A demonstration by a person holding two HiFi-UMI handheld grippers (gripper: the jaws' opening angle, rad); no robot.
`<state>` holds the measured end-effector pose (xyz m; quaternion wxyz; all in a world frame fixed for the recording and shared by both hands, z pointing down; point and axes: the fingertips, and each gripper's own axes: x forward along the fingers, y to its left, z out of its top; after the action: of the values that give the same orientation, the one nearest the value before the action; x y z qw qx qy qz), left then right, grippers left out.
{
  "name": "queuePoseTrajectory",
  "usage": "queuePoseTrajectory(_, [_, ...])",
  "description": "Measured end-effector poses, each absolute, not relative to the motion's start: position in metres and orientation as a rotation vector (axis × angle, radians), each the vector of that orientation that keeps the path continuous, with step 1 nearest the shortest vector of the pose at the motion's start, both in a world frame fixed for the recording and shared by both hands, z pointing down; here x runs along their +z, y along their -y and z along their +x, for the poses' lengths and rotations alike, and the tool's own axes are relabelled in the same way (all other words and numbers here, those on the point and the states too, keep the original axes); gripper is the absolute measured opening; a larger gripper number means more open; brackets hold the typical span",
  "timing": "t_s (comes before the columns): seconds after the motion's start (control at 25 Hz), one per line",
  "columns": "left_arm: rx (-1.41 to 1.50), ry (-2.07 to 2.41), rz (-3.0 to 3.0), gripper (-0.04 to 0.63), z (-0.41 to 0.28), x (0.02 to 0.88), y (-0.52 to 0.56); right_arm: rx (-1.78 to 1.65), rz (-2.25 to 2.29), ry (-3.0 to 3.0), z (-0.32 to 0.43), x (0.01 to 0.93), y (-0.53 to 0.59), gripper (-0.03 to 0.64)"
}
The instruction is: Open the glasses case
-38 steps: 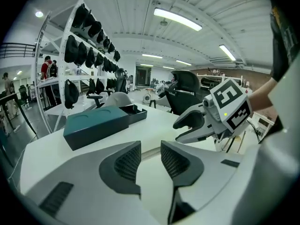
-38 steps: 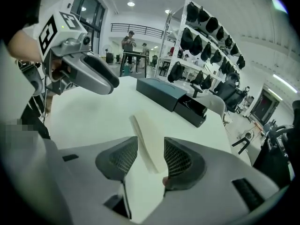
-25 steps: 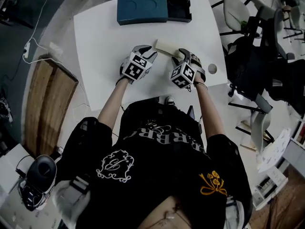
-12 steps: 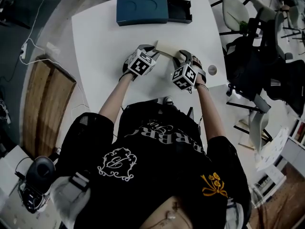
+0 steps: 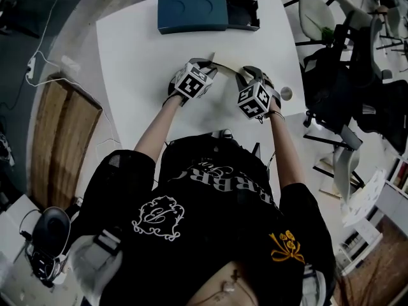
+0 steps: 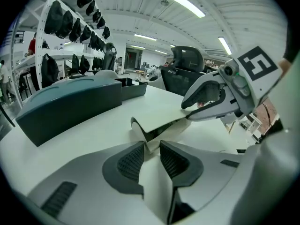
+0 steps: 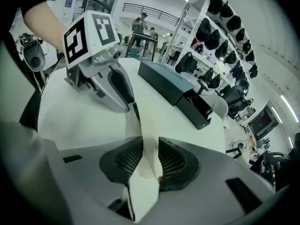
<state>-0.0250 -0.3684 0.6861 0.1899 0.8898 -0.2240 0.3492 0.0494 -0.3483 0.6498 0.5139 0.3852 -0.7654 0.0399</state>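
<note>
A cream glasses case lies on the white table, only a thin strip of it showing between my two grippers. My left gripper is at its left end. In the left gripper view the case gapes a little, dark inside, and its near end sits between the closing jaws; the pads do not visibly press it. My right gripper is at the right end. Its jaws are closing, with the case filling the gap between the pads.
A dark teal box and a black box beside it stand at the table's far edge. A round cable hole lies by the right edge. Office chairs crowd the right side.
Both grippers have moved up in the picture onto the case's ends. The case showed as a broad cream panel before; now only a strip is visible.
</note>
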Motion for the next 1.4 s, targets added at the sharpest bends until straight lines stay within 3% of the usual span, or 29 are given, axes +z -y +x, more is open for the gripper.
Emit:
queuePoseTrajectory(0.12, [0.983, 0.635, 2.508, 0.119, -0.024, 0.687, 0.368, 0.047, 0.959, 1.834, 0.052, 0.638, 0.358, 0.074])
queuePoseTrajectory(0.48, [0.962, 0.687, 2.482, 0.112, -0.025, 0.687, 0.368, -0.019, 0.945, 1.75, 0.067, 0.629, 0.404, 0.044])
queuePoseTrajectory(1.4, [0.937, 0.761, 2.403, 0.111, -0.035, 0.673, 0.353, 0.086, 1.031, 1.783, 0.072, 0.63, 0.433, 0.101])
